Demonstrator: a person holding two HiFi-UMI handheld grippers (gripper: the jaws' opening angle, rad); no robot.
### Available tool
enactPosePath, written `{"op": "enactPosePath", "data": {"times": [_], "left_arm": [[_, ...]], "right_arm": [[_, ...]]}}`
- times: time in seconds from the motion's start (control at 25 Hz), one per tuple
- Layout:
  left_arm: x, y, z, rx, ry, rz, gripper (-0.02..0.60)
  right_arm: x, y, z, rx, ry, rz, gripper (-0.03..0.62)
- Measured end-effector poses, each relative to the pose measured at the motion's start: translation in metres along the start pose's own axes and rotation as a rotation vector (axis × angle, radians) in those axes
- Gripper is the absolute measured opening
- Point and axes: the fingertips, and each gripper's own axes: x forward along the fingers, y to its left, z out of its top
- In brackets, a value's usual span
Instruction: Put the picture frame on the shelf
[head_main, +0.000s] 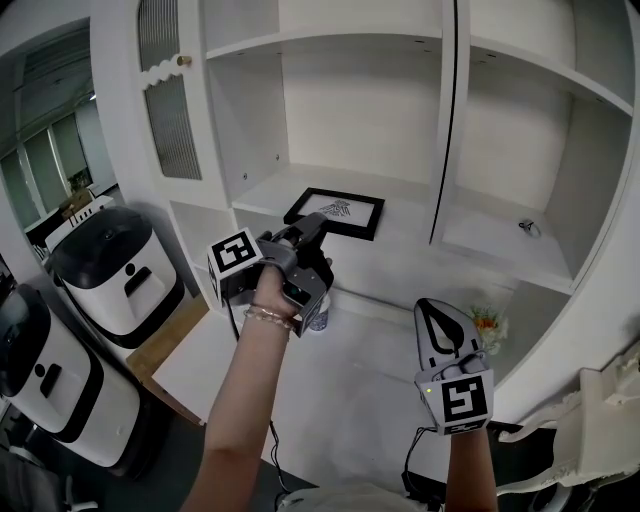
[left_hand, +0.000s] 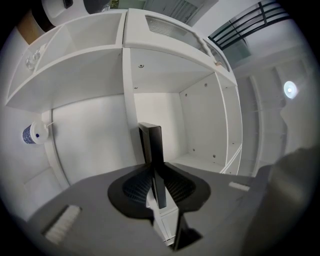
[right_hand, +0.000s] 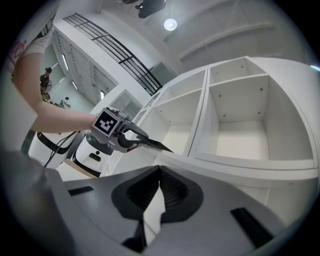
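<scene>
One frame (head_main: 335, 213), rectangular, with a thin black glossy border around a pale print, lies nearly flat over the floor of a lower compartment in the shelf (head_main: 360, 110). No view shows whether it rests on that board or hangs just above it. The left gripper (head_main: 312, 230) is clamped on the frame's near edge. In the left gripper view the black edge stands upright between the two ribbed dark pads, which press on it from both sides.

There are two grippers, each grey with black-rimmed jaws and a cube of square markers. The right gripper (right_hand: 159, 172) hangs lower and nearer the person, well apart from the frame. Its jaws are closed, the tips meeting with nothing between them.

The shelf is white, smooth and matte, made of flat boards that form several open box compartments. At the left stand two rounded machines (head_main: 115, 265) with white bodies and glossy black tops.
</scene>
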Motion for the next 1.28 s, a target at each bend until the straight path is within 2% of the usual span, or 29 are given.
{"op": "enactPosePath", "data": {"times": [0.12, 0.2, 0.36, 0.52, 0.72, 1.12, 1.28], "left_arm": [[0.003, 0.004, 0.005, 0.036, -0.018, 0.008, 0.078], [0.002, 0.005, 0.007, 0.092, -0.041, 0.032, 0.081], [0.003, 0.007, 0.01, 0.244, -0.072, 0.125, 0.158], [0.007, 0.013, 0.007, 0.253, -0.073, 0.147, 0.213], [0.013, 0.02, 0.014, 0.26, -0.105, 0.163, 0.235], [0.031, 0.023, 0.021, 0.385, -0.151, 0.228, 0.236], [0.037, 0.023, 0.024, 0.493, -0.178, 0.257, 0.255]], "right_arm": [[0.0, 0.0, -0.002, 0.001, 0.004, -0.002, 0.008], [0.0, 0.001, -0.002, -0.003, 0.005, 0.001, 0.008], [0.0, 0.002, -0.004, -0.002, 0.01, 0.005, 0.008], [0.0, 0.003, -0.006, 0.002, 0.012, 0.007, 0.008], [-0.001, 0.007, -0.007, -0.02, 0.023, 0.021, 0.008], [0.001, 0.005, -0.01, -0.002, 0.019, 0.012, 0.008], [0.002, 0.005, -0.009, -0.001, 0.017, 0.009, 0.008]]}}
